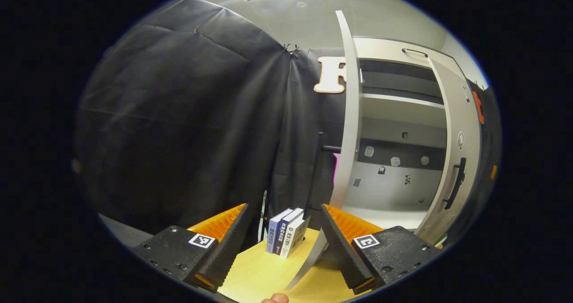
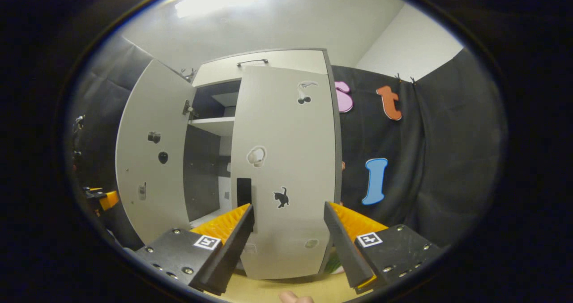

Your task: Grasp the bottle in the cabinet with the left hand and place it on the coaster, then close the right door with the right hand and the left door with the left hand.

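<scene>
Left gripper [image 1: 284, 245] fingers wide apart, holding nothing, over the yellow worktop [image 1: 264, 276] near some books [image 1: 286, 236]. Right gripper [image 2: 288, 242] fingers wide apart too, just before the nearly closed right door [image 2: 286, 168]. Left door [image 2: 150, 160] wide open. Bottle: cannot tell where.

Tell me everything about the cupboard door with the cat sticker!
The right door is a tall, smooth, pale grey panel, nearly shut with a gap left beside the wide-open left door. It carries stickers, among them a black cat, and a black handle. The right gripper is close in front, fingers apart, gripping nothing.
</scene>
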The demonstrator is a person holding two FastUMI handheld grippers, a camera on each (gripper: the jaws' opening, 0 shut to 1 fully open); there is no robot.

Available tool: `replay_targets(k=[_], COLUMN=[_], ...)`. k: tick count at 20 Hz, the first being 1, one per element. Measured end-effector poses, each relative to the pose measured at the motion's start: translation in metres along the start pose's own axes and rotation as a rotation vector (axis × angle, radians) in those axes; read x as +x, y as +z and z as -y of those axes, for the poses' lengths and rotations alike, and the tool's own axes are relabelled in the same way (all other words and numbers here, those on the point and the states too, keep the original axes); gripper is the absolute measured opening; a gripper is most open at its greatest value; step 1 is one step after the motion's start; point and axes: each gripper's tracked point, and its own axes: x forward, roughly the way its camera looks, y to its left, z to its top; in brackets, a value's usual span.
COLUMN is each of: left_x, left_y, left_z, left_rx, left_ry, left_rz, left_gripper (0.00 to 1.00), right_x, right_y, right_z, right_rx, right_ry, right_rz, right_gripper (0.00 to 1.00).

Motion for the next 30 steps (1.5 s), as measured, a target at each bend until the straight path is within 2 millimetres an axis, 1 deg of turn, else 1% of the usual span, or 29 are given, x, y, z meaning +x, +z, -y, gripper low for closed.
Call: replay_targets(k=[1,2,3,4,5,7,8,9,10,11,14,16,19,22,23,24,25,26,27,28,29,30], left_x=[0.003,0.007,0.008,0.01,0.011,0.012,0.012,0.014,0.014,0.014,0.014,0.013,0.006,0.0,-0.002,-0.007,-0.021,-0.033,-0.033,-0.037,-0.041,-0.047], left_y=[-0.001,-0.002,-0.002,-0.003,-0.004,-0.002,-0.003,-0.002,-0.003,-0.003,-0.003,-0.004,-0.004,-0.007,-0.009,-0.012,-0.017,-0.016,-0.016,-0.017,-0.014,-0.007], left_z=[0.0,0.001,0.002,-0.001,-0.002,0.0,0.001,0.003,0.004,0.004,0.006,0.011,0.018,0.021,0.026,0.053,0.093,0.12,0.135,0.146,0.16,0.177], left_rx=[0.001,0.002,0.005,0.016,0.028,0.042,0.049,0.054,0.059,0.062,0.06,0.053,0.046,0.058,0.054,0.0,-0.089,-0.11,-0.049,0.03,0.077,0.091], left_ry=[0.0,-0.002,-0.004,0.004,0.006,-0.004,-0.014,-0.033,-0.038,-0.037,-0.045,-0.068,-0.09,-0.1,-0.125,-0.237,-0.395,-0.427,-0.436,-0.45,-0.486,-0.536], left_rz=[0.0,-0.002,-0.004,-0.005,-0.006,-0.001,-0.001,-0.001,-0.004,-0.006,-0.007,-0.013,-0.02,-0.023,-0.031,-0.039,-0.078,-0.085,-0.069,-0.039,-0.013,0.008], left_gripper=[0.97,0.93,0.97,0.97,0.93,0.93,0.96,0.96,0.93,0.96,0.95,0.95,0.94,0.93,0.93,0.93,0.94,0.91,0.95,0.97,0.95,0.94], right_x=[0.001,0.002,0.002,0.003,0.004,0.003,0.005,0.006,0.006,0.006,0.005,0.006,0.006,0.005,0.005,0.004,0.004,0.005,0.004,-0.002,-0.007,-0.01], right_y=[-0.001,0.0,-0.001,-0.001,0.0,-0.003,-0.005,-0.005,-0.006,-0.007,-0.008,-0.008,-0.008,-0.009,-0.009,-0.009,-0.009,-0.009,-0.008,-0.005,-0.002,-0.002], right_z=[-0.002,-0.004,-0.005,-0.006,-0.007,-0.01,-0.012,-0.015,-0.018,-0.021,-0.028,-0.031,-0.035,-0.039,-0.04,-0.041,-0.042,-0.042,-0.039,-0.034,-0.027,-0.021], right_rx=[0.004,0.007,0.007,0.008,0.008,0.011,0.012,0.013,0.016,0.018,0.021,0.026,0.036,0.042,0.042,0.042,0.044,0.042,0.034,0.026,0.021,0.017], right_ry=[0.001,0.003,0.004,0.004,0.003,0.008,0.012,0.016,0.022,0.029,0.046,0.055,0.067,0.076,0.079,0.082,0.085,0.089,0.086,0.073,0.055,0.042], right_rz=[-0.002,-0.002,-0.003,-0.002,-0.001,-0.006,-0.009,-0.013,-0.016,-0.018,-0.02,-0.024,-0.028,-0.029,-0.031,-0.032,-0.033,-0.036,-0.036,-0.028,-0.016,-0.014], right_gripper=[0.94,0.95,0.95,0.95,0.95,0.95,0.94,0.94,0.95,0.95,0.95,0.95,0.95,0.95,0.95,0.95,0.95,0.95,0.95,0.98,0.92,0.95])
